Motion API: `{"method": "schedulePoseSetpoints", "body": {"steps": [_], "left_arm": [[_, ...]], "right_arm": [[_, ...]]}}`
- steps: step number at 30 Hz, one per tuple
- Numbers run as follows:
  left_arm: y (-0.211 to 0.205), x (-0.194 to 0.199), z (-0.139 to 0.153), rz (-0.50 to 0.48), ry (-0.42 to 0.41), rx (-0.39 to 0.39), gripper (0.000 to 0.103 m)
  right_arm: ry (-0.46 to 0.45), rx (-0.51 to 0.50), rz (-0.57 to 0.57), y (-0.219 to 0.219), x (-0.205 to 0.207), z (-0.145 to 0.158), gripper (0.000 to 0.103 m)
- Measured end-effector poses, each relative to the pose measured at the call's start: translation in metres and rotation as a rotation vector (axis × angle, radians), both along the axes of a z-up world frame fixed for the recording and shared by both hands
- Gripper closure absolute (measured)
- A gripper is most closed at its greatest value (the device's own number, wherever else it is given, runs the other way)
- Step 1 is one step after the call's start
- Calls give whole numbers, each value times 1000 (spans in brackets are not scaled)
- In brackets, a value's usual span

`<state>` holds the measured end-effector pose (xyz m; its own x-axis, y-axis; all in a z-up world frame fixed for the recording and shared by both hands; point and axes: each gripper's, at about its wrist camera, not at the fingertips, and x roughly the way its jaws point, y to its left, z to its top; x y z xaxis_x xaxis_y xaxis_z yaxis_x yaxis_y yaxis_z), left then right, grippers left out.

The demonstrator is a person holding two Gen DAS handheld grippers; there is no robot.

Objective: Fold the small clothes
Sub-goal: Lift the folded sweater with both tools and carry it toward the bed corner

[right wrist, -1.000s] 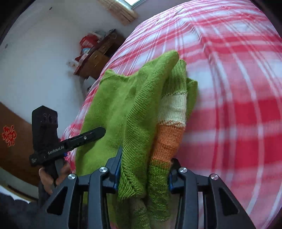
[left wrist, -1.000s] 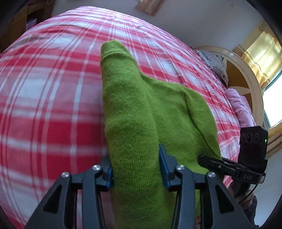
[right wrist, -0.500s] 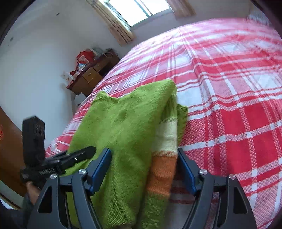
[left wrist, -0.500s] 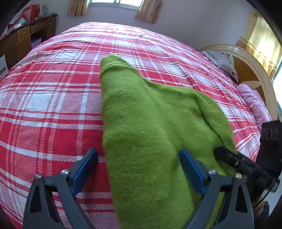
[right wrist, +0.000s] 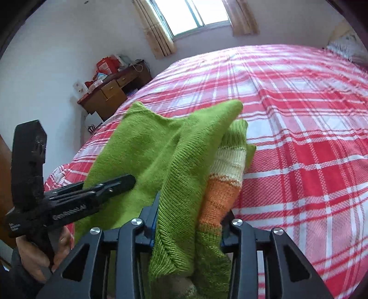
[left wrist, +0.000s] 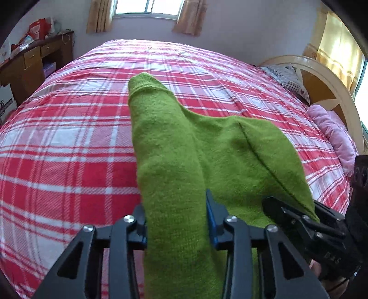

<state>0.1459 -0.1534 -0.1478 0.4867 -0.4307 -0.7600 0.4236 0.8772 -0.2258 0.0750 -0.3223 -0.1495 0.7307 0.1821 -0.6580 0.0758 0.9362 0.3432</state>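
A small green knit sweater (left wrist: 207, 156) lies on the red plaid bed (left wrist: 57, 142), its near part lifted. My left gripper (left wrist: 176, 220) is shut on a folded green band of it. The sweater also shows in the right wrist view (right wrist: 149, 149), with an orange and cream striped sleeve (right wrist: 220, 184). My right gripper (right wrist: 188, 220) is shut on the green edge and the striped sleeve together. Each gripper shows in the other's view, the right one (left wrist: 306, 220) beside the sweater's right edge, the left one (right wrist: 76, 202) on its left.
The bed's wooden headboard (left wrist: 326, 87) with a pink pillow (left wrist: 333, 131) and a striped one stands at the right. A wooden desk (right wrist: 112, 89) with clutter stands by the wall at the left, under a curtained window (left wrist: 149, 9).
Half a second ago both grippers were open around the sweater. Now both have shut on it again and the near edge is lifted.
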Motion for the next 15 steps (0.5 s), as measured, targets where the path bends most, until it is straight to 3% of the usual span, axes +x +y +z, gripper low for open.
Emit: {"method": "schedulePoseSetpoints", "body": {"steps": [6,15], "left_arm": [[34,-11,12,61,-5,-37,65],[98,-11,25,202,-33,-66,65]], "right_arm": [[-41,23,51,31,-9,19,66],[-81,6,195,95,15,39,66]]}}
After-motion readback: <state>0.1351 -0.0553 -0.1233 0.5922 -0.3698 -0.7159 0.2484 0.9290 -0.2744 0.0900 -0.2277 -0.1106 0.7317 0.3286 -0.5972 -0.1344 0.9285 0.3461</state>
